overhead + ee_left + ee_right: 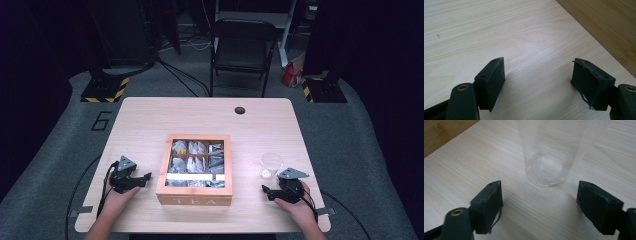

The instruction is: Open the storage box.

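Note:
A wooden box (194, 199) marked TEA stands in the middle of the table, its compartments holding several tea bags (196, 148). To its right stands a clear plastic cup (271, 164) with something white at the bottom. My left gripper (144, 180) rests on the table left of the box, open, with bare wood between its fingers (492, 80); the box wall (604, 27) lies just ahead to the right. My right gripper (266, 193) sits right of the box, open. In the right gripper view the cup (547, 165) stands just beyond the fingertips (487, 202), apart from them.
A dark round grommet (240, 110) sits near the table's far edge. A black folding chair (243, 47) stands behind the table. Stand bases with yellow-black tape (105, 89) are on the floor at the far corners. The box's corner (439, 132) lies left of the cup.

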Available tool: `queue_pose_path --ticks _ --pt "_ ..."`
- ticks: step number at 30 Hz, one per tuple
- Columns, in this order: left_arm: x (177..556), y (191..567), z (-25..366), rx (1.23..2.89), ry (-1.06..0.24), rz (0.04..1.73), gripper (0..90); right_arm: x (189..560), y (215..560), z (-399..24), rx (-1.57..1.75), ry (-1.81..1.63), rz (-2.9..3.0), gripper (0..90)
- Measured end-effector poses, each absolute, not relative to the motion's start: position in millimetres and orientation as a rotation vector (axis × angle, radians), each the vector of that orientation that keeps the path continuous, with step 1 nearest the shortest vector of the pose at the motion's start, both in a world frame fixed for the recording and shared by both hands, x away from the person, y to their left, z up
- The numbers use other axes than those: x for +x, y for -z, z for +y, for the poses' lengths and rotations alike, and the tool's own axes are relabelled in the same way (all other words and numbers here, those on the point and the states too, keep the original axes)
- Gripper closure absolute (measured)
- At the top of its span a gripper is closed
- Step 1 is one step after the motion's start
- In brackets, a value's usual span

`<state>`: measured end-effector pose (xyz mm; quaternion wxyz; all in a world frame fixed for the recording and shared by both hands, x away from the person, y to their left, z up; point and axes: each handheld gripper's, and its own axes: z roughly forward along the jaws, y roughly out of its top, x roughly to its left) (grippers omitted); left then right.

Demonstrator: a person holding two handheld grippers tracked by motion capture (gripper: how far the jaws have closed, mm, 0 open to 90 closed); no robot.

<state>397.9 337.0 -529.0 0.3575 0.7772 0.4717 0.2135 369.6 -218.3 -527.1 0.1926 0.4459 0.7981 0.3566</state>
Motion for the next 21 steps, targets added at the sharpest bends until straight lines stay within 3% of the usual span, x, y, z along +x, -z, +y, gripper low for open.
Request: queue_pose_path --ticks 2,3,6,13,21 --pt "398 529 337 1.995 -0.549 1.222 26.5 369 527 -219 1.255 -0.999 2.237 23.7" --pt "399 526 341 1.955 -0.461 1.243 28.1 368 525 -221 1.278 -0.998 2.235 26.9" --pt "400 524 345 1.904 -0.389 1.261 31.7 366 521 -224 1.339 -1.027 2.233 31.0" --pt "395 510 346 1.915 -0.383 1.235 36.2 358 510 -229 1.343 -1.007 2.249 40.3" --pt "380 497 337 1.96 -0.386 1.151 39.5 342 498 -228 1.363 -1.009 2.249 43.1"
